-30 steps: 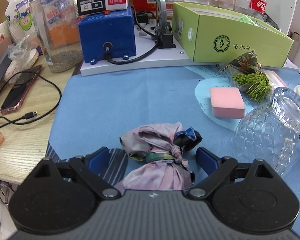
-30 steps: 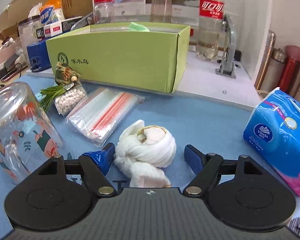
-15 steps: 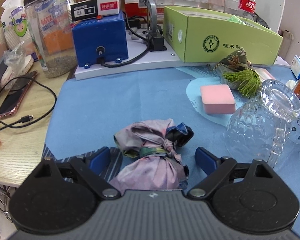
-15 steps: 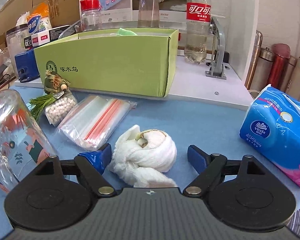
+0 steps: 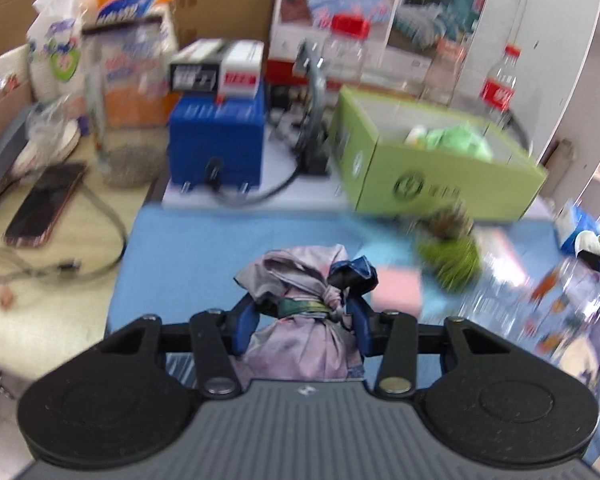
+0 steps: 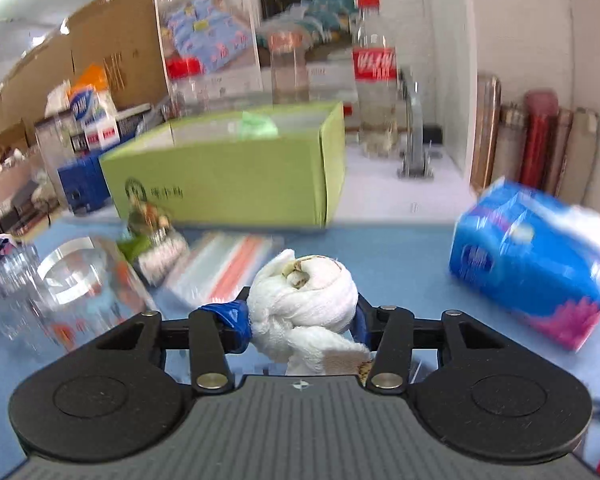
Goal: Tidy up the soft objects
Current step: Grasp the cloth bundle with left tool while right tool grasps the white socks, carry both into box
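Left wrist view only: blue device (image 5: 219, 139) upper centre, phone (image 5: 44, 205) with cable at left edge, pink sponge (image 5: 398, 289) right of centre. Right wrist view only: blue tissue pack (image 6: 536, 258) at right, zip bags (image 6: 224, 266) left of centre, metal flasks upper right. Both views show the green box (image 5: 440, 168) (image 6: 236, 180) at the back with a green soft item inside, and the clear glass mugs.

Grey-pink knotted cloth (image 5: 300, 300), dark blue tip on its right, tied with a greenish band; sits centre-low in the left view. White knotted towel (image 6: 306, 300), rolled ball with a loose tail, centre-low in the right view.

Left gripper (image 5: 302, 320): narrow, jaws closing, blue pads pressing the cloth's waist on both sides. Right gripper (image 6: 300, 318): narrow, jaws closing, pads against both sides of the towel. Background blurred; blue desk mat (image 6: 396, 256) beneath.
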Available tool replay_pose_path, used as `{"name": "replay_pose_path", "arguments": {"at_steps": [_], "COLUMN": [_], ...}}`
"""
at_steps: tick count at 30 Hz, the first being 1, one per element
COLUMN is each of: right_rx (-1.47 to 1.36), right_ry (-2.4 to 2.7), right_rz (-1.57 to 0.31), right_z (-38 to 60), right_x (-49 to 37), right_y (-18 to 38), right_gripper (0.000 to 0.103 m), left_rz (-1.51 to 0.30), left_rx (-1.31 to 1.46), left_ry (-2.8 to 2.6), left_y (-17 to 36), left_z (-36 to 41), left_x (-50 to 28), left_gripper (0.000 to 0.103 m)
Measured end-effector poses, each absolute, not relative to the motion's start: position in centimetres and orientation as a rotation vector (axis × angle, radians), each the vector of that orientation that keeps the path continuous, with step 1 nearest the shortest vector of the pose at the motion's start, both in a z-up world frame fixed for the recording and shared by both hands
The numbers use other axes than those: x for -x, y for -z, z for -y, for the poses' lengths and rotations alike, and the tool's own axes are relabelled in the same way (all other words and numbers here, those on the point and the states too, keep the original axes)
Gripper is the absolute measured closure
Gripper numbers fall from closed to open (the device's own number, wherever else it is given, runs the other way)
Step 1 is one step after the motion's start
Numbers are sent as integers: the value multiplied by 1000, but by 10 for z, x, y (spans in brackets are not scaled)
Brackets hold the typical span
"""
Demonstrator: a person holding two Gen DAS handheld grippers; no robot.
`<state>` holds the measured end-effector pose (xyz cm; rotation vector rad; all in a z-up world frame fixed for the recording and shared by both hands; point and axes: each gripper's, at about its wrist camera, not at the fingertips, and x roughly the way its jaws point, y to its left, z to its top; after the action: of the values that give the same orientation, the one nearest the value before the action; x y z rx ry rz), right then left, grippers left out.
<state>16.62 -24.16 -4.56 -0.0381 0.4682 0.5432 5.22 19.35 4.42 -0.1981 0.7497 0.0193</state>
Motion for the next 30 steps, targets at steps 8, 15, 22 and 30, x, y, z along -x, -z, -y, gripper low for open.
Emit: {"name": "replay_pose_path", "arguments": {"at_steps": [8, 15, 22, 30], "right_rx": [109, 167, 207, 101], "right_ry": [-593, -568, -528, -531], "right_rz": [-258, -353, -561, -437], "right_z": [199, 148, 113, 128], "right_x": [-219, -315, -366, -344], "right_y": [-54, -58, -20, -34], "right_gripper": [69, 69, 61, 54], "left_rz": [-608, -653, -705, -695], "left_rx": [198, 178, 209, 217], "left_ry": [76, 108, 92, 60], "left_y": [-121, -109, -69, -70], "left_z": [-170, -143, -150, -160], "left_x": [-173, -267, -293, -269], "left_gripper": [56, 55, 25, 25]}}
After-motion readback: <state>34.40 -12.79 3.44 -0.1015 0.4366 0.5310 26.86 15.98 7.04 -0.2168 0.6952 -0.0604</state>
